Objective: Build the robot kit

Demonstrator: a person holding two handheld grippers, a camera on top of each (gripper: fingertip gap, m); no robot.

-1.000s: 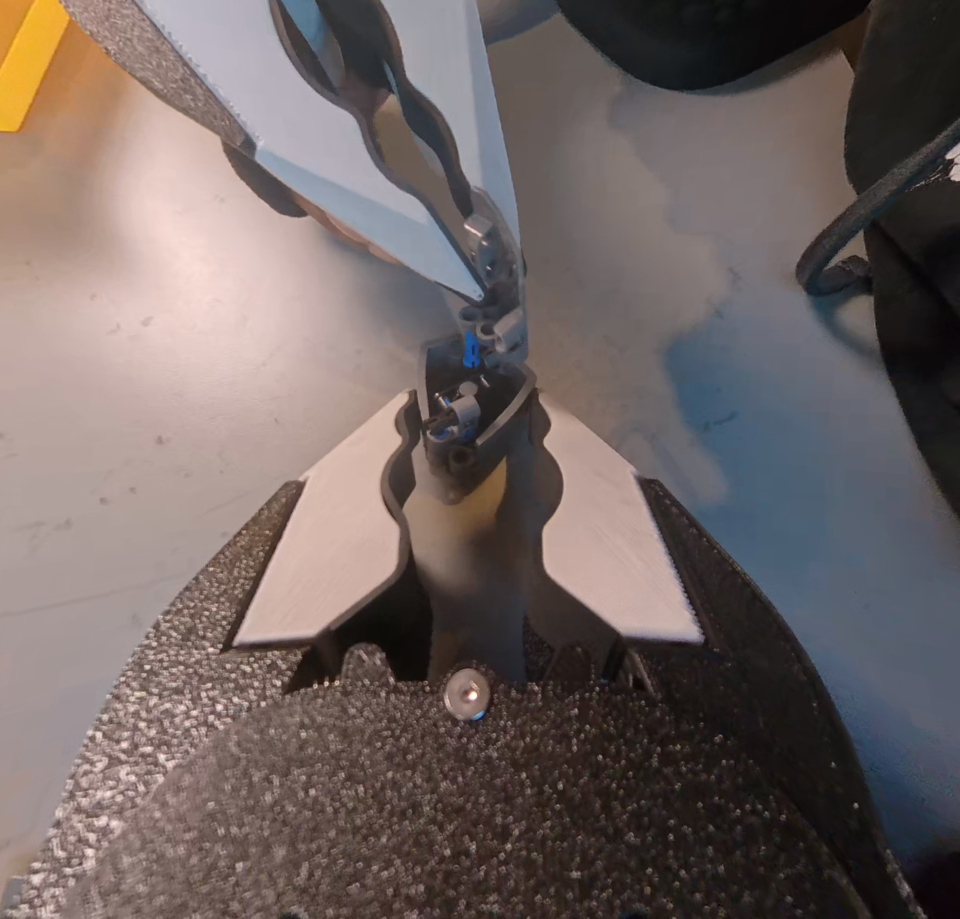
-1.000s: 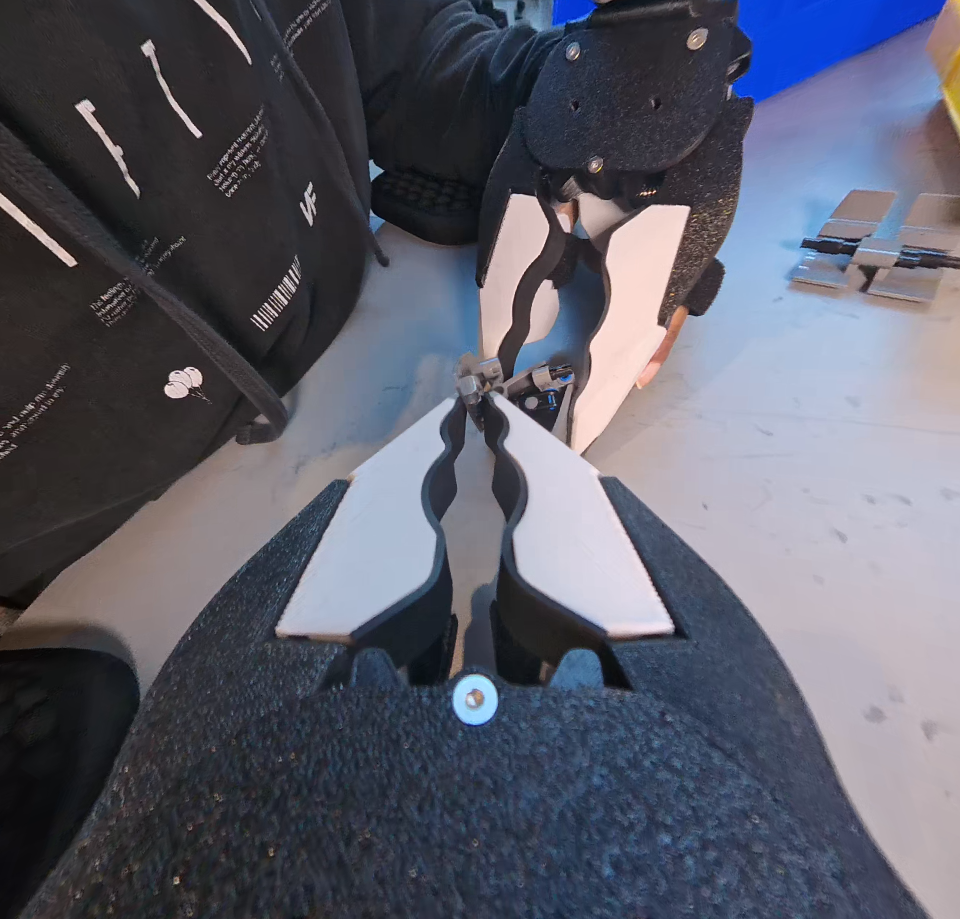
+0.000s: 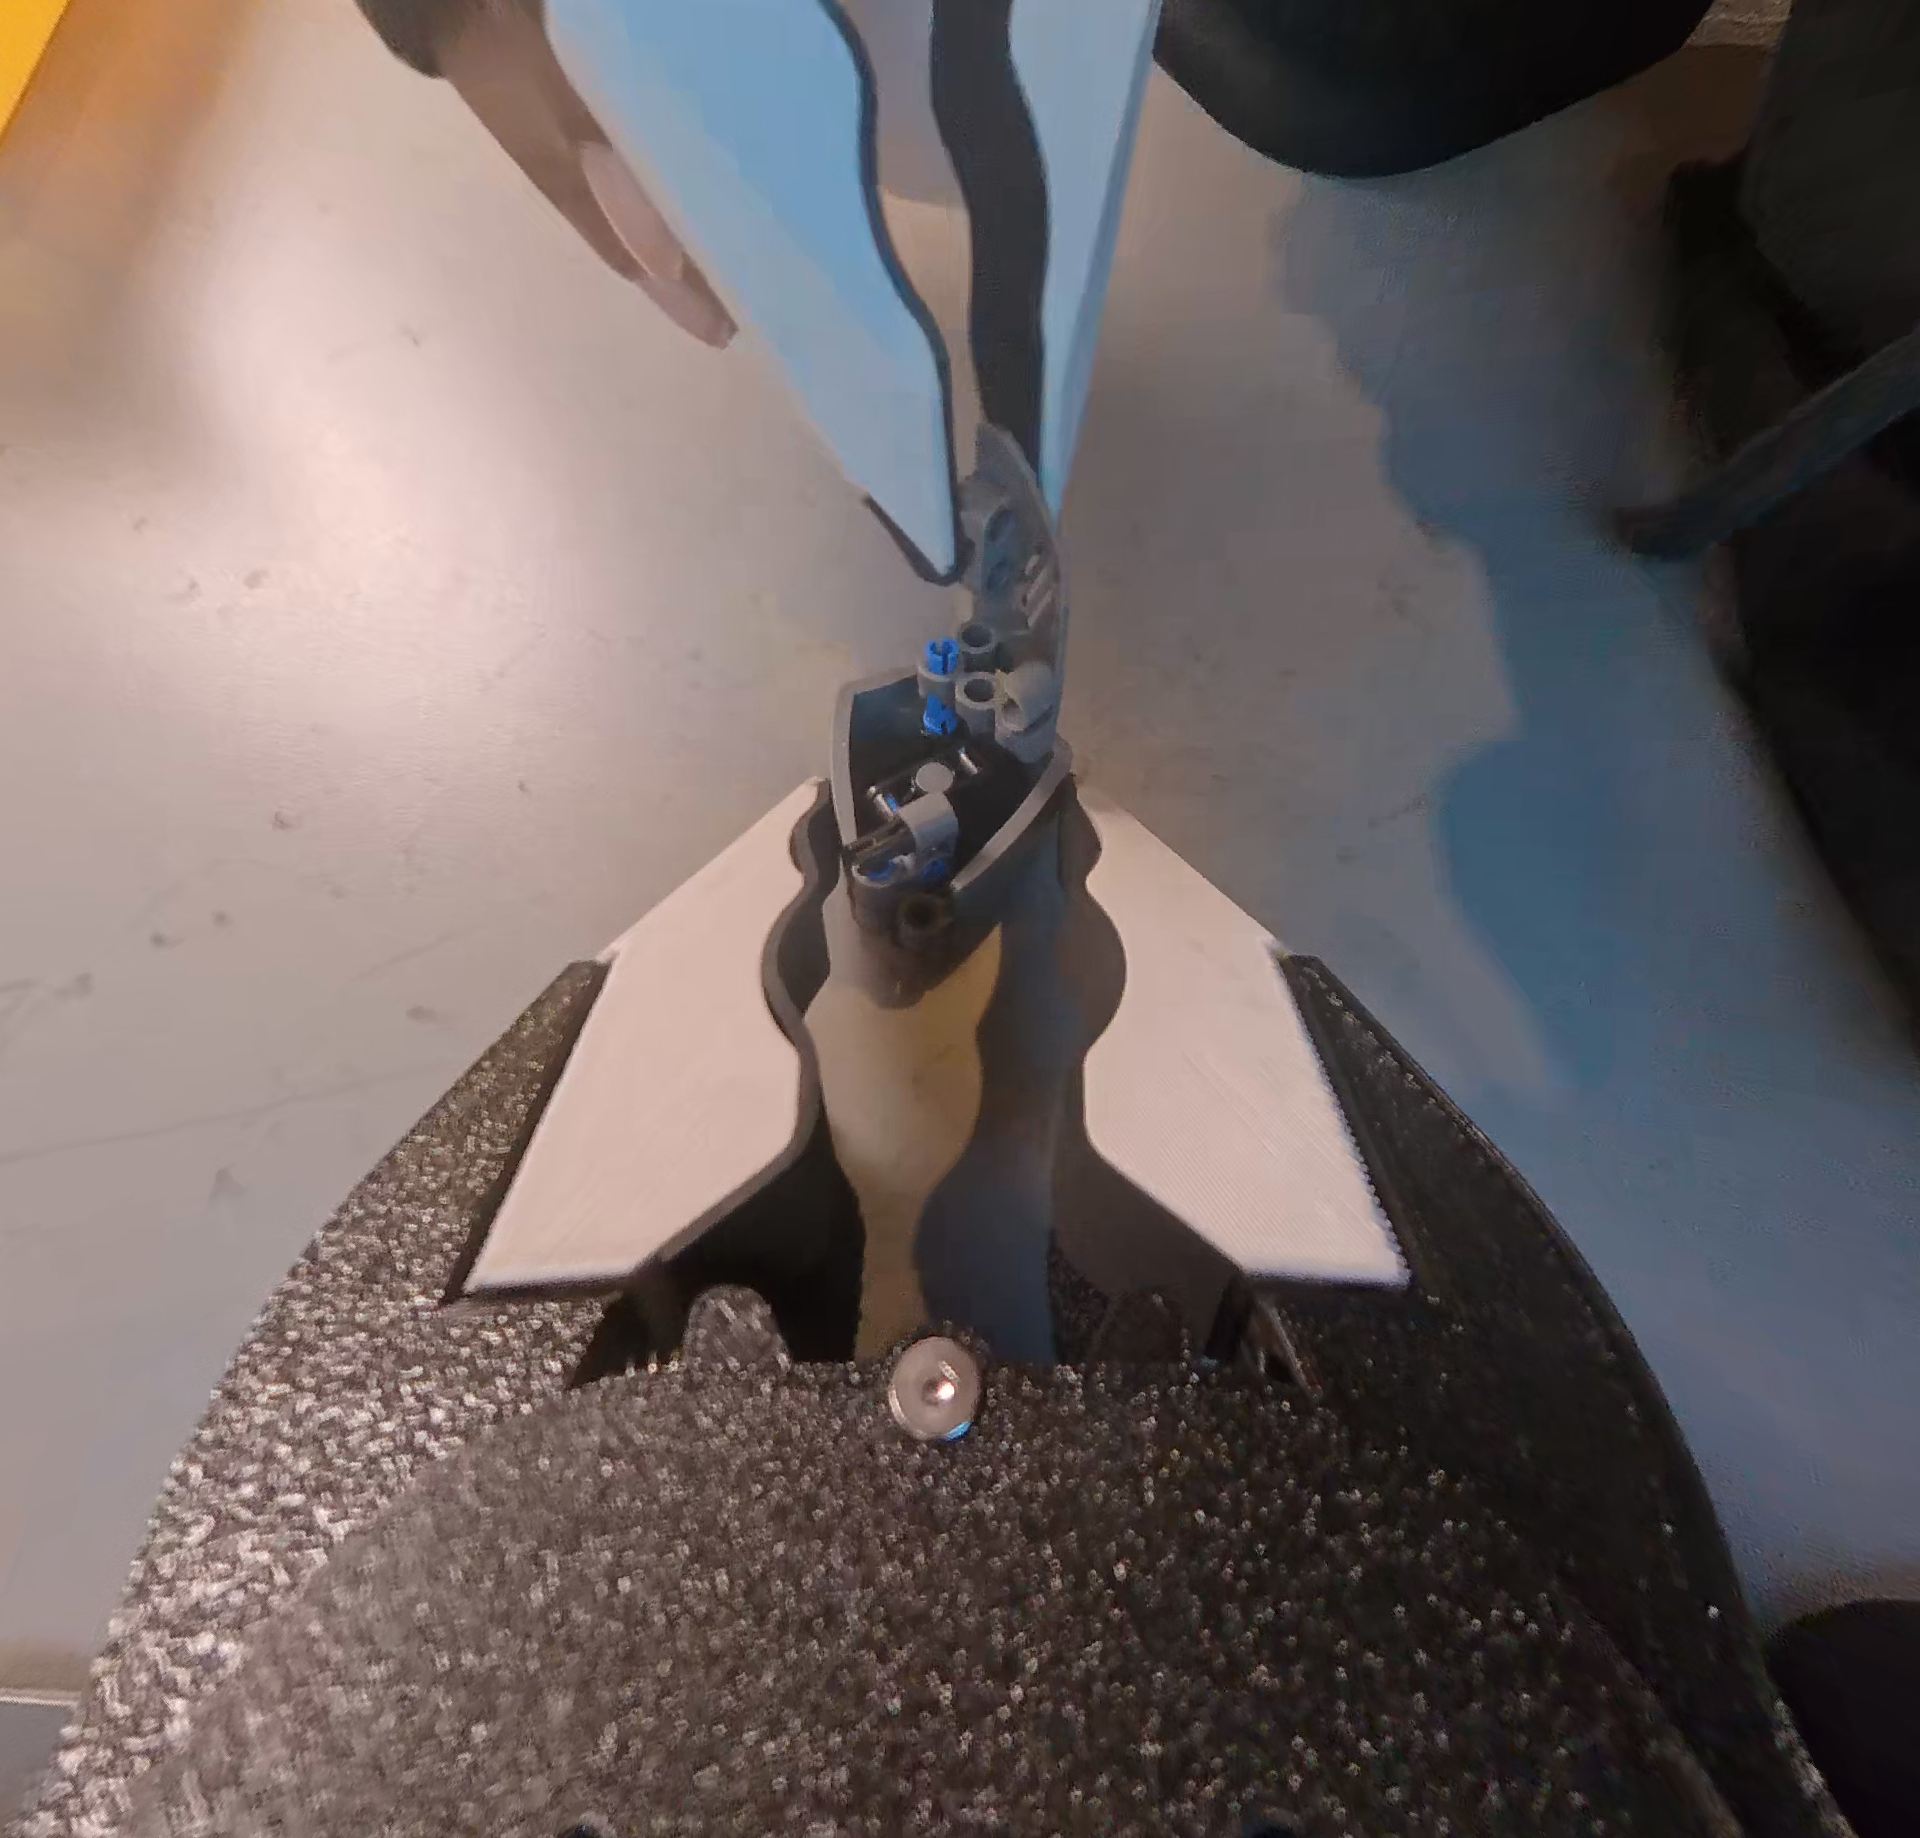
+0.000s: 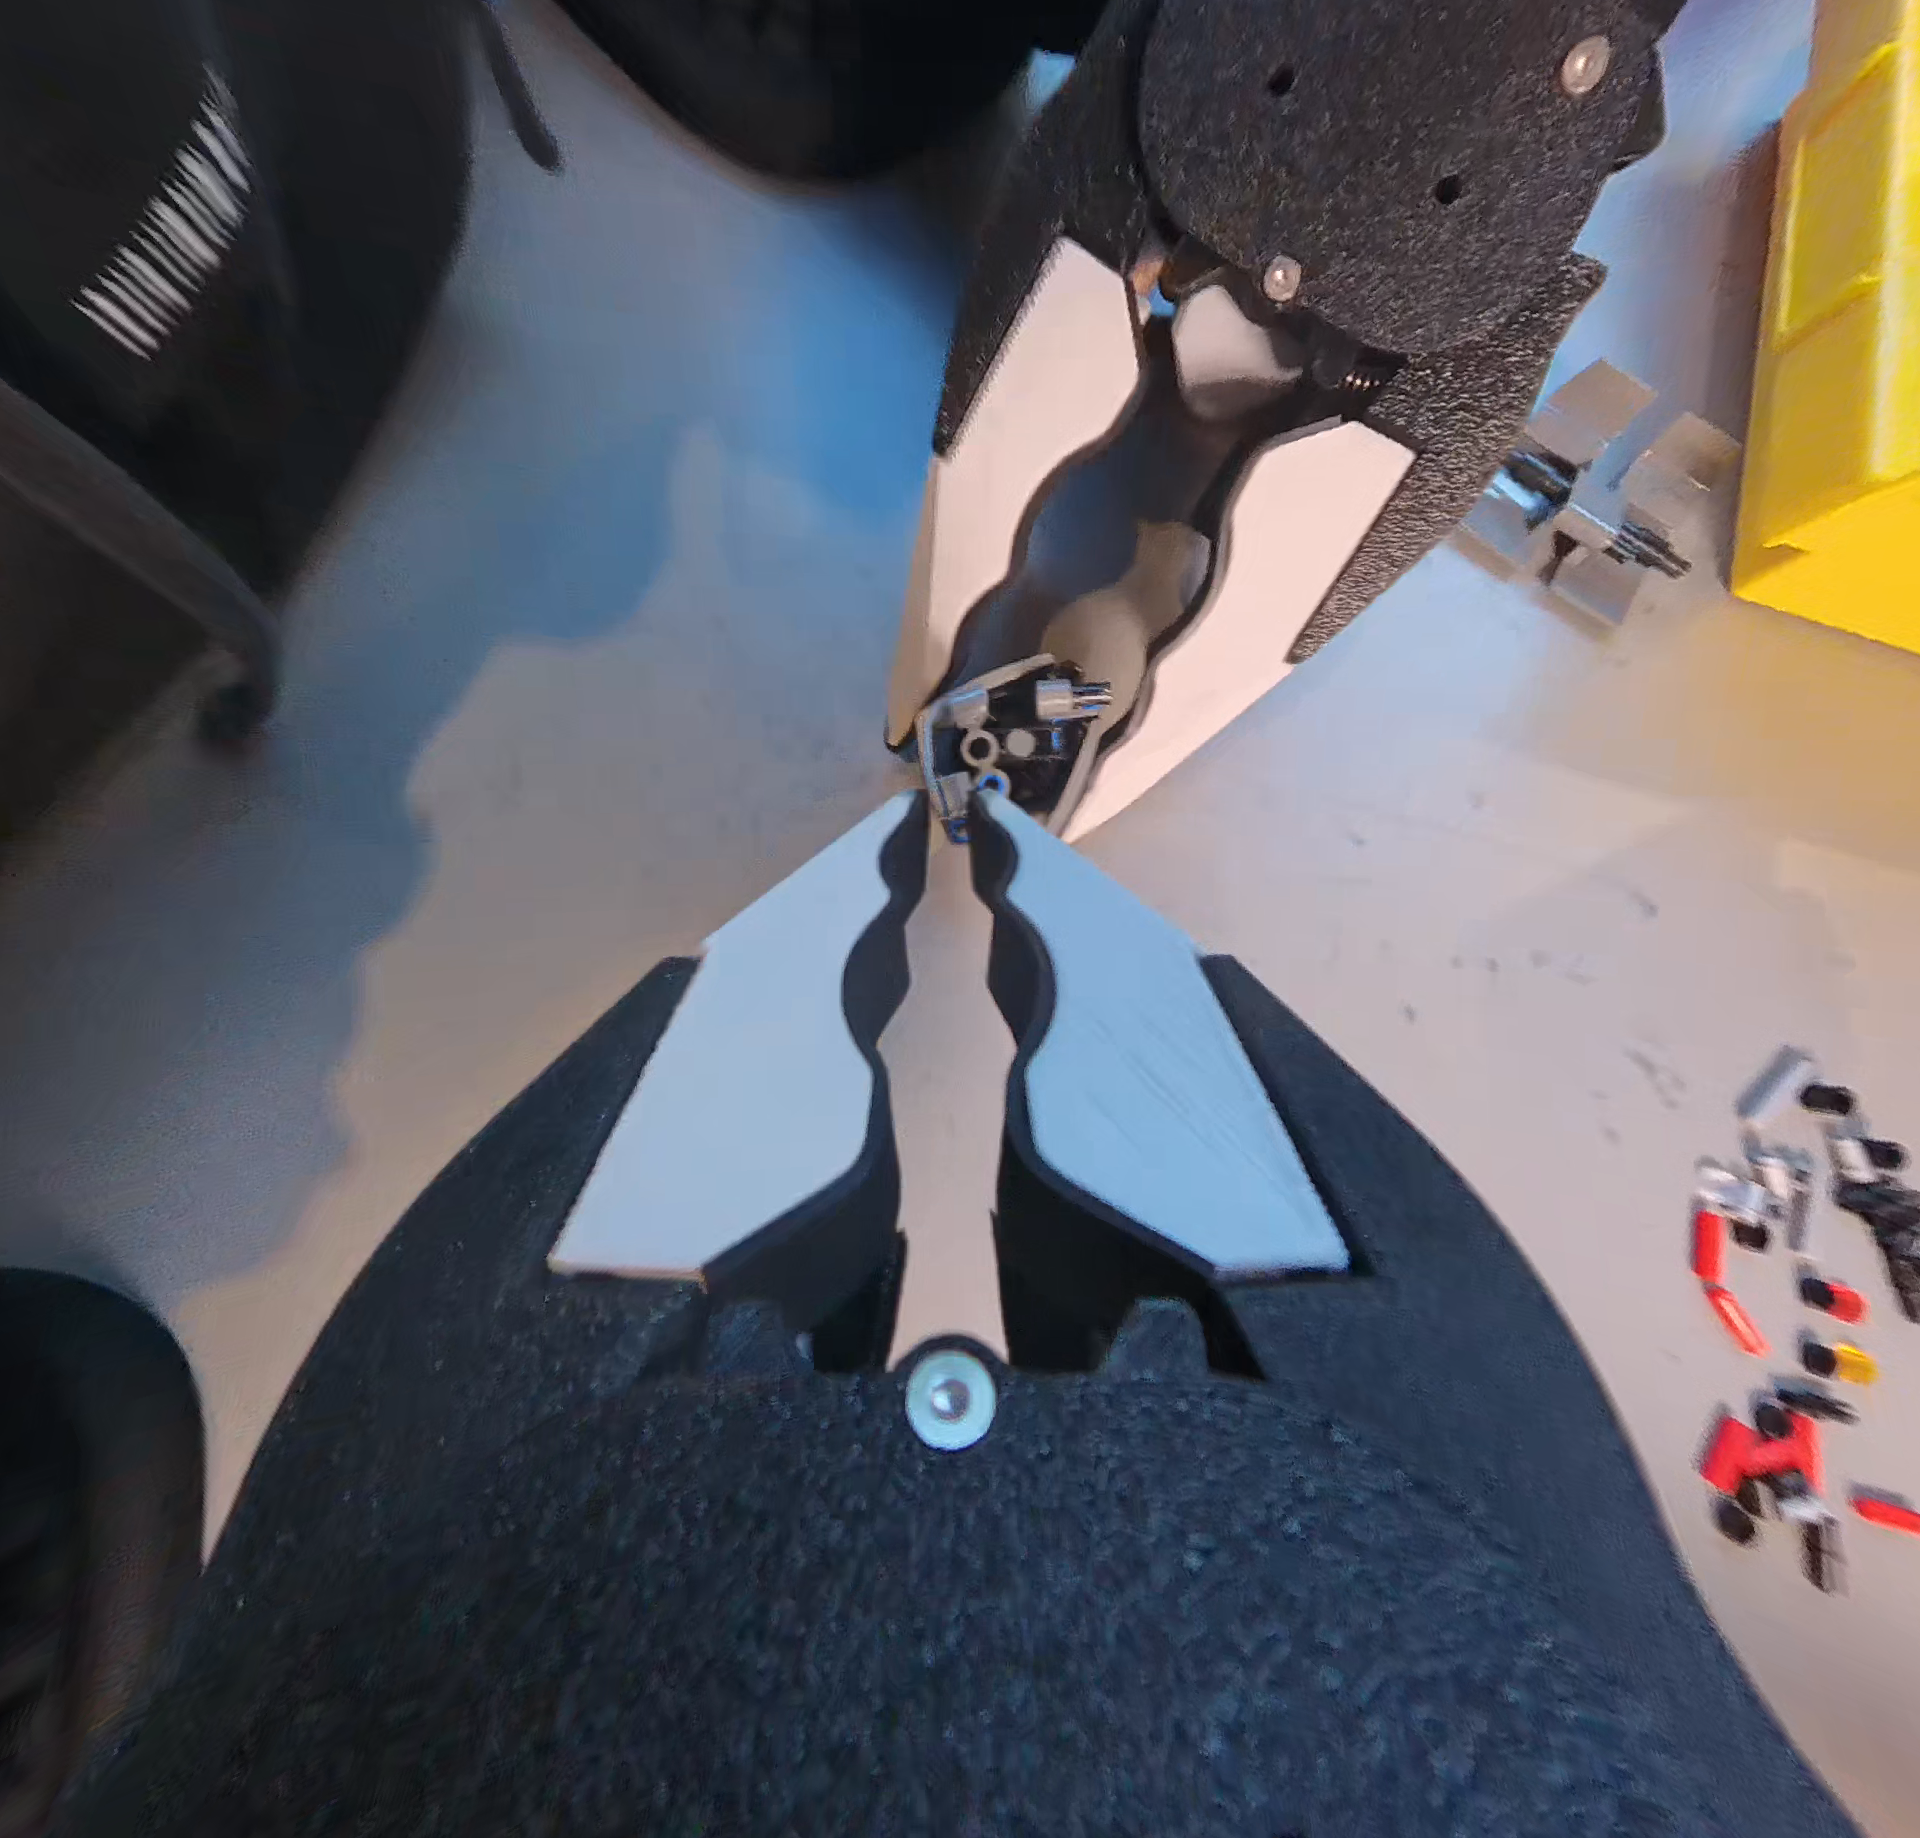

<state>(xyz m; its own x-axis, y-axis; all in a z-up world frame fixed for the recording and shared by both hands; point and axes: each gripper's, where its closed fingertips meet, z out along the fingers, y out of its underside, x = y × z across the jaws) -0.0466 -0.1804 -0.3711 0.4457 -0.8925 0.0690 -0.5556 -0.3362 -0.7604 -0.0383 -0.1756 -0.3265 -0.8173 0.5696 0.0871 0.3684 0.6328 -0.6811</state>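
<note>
My left gripper (image 3: 945,801) is shut on a small dark grey shell assembly (image 3: 914,853) with grey and blue pieces inside, held above the table. My right gripper (image 3: 1003,552) comes down from the top, shut on a light grey holed beam (image 3: 1003,531). The beam's lower end, with blue pins (image 3: 937,685), meets the assembly's top rim. In the right wrist view, my right gripper (image 4: 948,801) pinches the grey beam (image 4: 948,786) against the assembly (image 4: 1023,739), which the left gripper (image 4: 997,760) holds from above.
Loose red, black and grey pieces (image 4: 1808,1321) lie on the pale table (image 4: 1455,957) at the right. A yellow bin (image 4: 1849,334) and metal blocks (image 4: 1590,500) stand at the far right. Black fabric (image 4: 156,230) lies at the left. A person's finger (image 3: 623,199) shows beside the right gripper. One gripper's finger ends stand about 5 cm off the other's.
The right gripper has swung to a steeper angle over the assembly, and its view now takes in the loose pieces at the right. Both grippers still hold their parts together.
</note>
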